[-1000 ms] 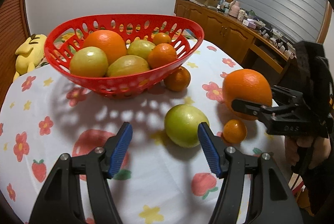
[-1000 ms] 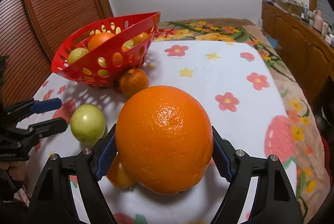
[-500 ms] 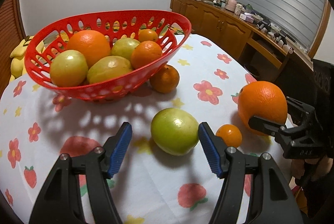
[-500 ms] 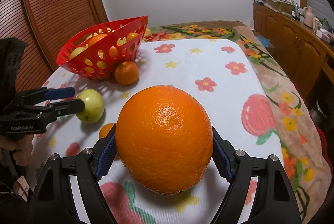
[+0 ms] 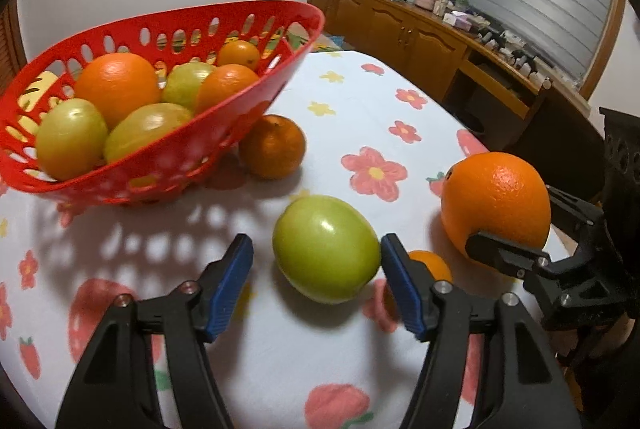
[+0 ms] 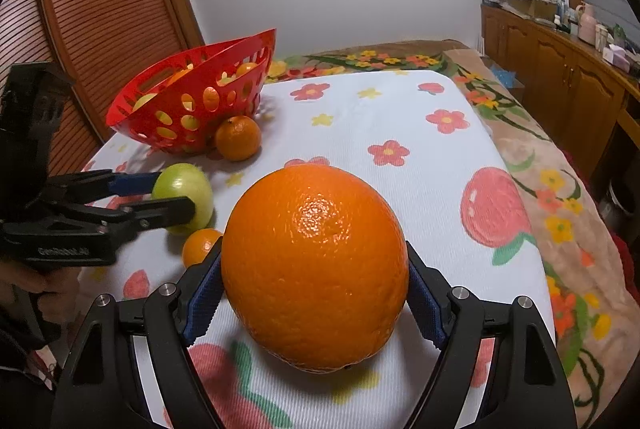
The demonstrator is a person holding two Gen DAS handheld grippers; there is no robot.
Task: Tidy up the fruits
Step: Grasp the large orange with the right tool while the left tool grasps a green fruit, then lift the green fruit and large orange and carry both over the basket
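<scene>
My right gripper (image 6: pixel 314 299) is shut on a large orange (image 6: pixel 316 265), seen also in the left wrist view (image 5: pixel 496 203), held just above the flowered tablecloth. My left gripper (image 5: pixel 316 279) is open, its blue pads on either side of a green apple (image 5: pixel 326 247) on the cloth, apart from it. The apple also shows in the right wrist view (image 6: pixel 188 195). A small tangerine (image 5: pixel 434 265) lies between the two grippers. A red basket (image 5: pixel 168 165) at the back left holds several oranges and green apples. A mandarin (image 5: pixel 272 145) rests against the basket.
The flowered tablecloth (image 6: pixel 400 117) covers the table, with its edge at the right. A wooden sideboard (image 5: pixel 420 37) with small items stands behind. A slatted wooden door (image 6: pixel 100 9) is at the left. A floral blanket (image 6: pixel 540 157) lies to the right.
My left gripper has moved closer to the green apple, which now sits between its open fingers. My right gripper has drawn back from the basket with the orange still held.
</scene>
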